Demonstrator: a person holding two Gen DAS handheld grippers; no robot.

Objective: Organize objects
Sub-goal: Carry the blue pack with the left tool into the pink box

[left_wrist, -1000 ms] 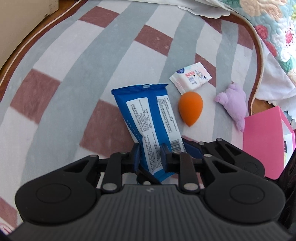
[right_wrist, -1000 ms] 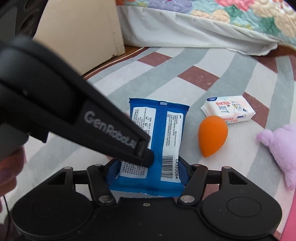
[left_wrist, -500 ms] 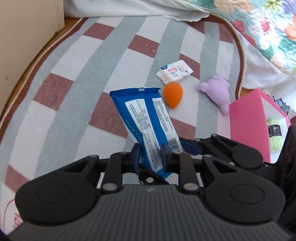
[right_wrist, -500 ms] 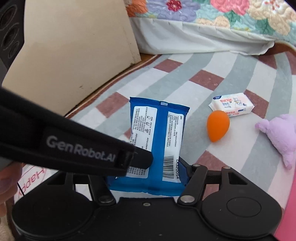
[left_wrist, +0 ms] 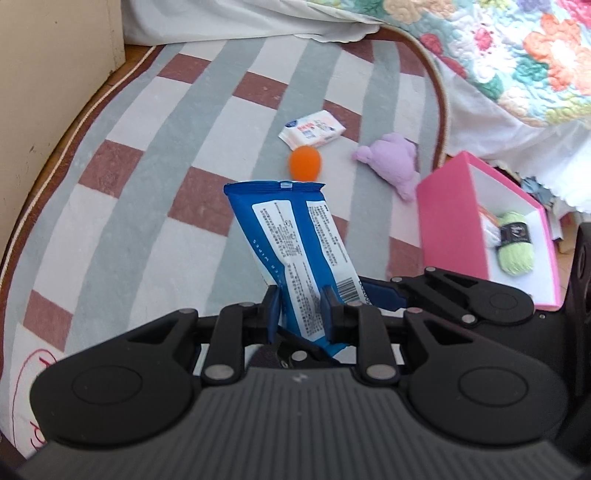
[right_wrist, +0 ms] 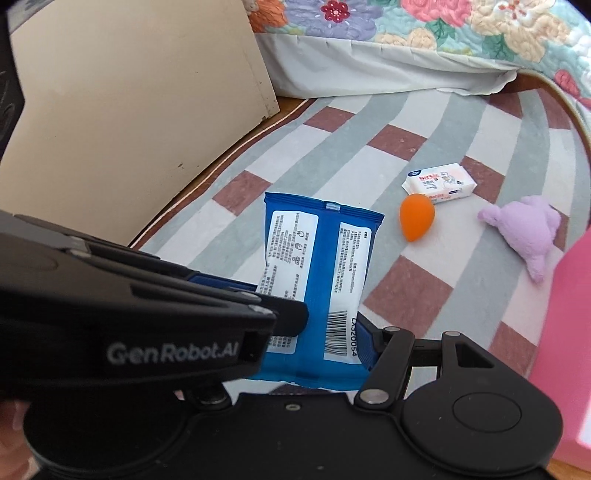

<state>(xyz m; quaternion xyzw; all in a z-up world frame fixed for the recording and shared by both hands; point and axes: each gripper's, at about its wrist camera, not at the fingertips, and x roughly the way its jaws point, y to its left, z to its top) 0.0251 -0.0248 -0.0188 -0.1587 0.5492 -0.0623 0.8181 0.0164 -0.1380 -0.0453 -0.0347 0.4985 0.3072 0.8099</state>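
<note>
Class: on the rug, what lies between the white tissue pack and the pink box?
The purple plush toy lies between the white tissue pack and pink box, in the left wrist view.

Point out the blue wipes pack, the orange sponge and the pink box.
blue wipes pack (left_wrist: 295,236), left wrist view, printed label.
orange sponge (right_wrist: 416,217), right wrist view, rounded body.
pink box (left_wrist: 448,218), left wrist view, outer side wall.

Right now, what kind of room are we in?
Most likely a bedroom floor: a floral quilt with a white bed skirt hangs over a striped, checked rug, and a purple plush toy lies on it.
</note>
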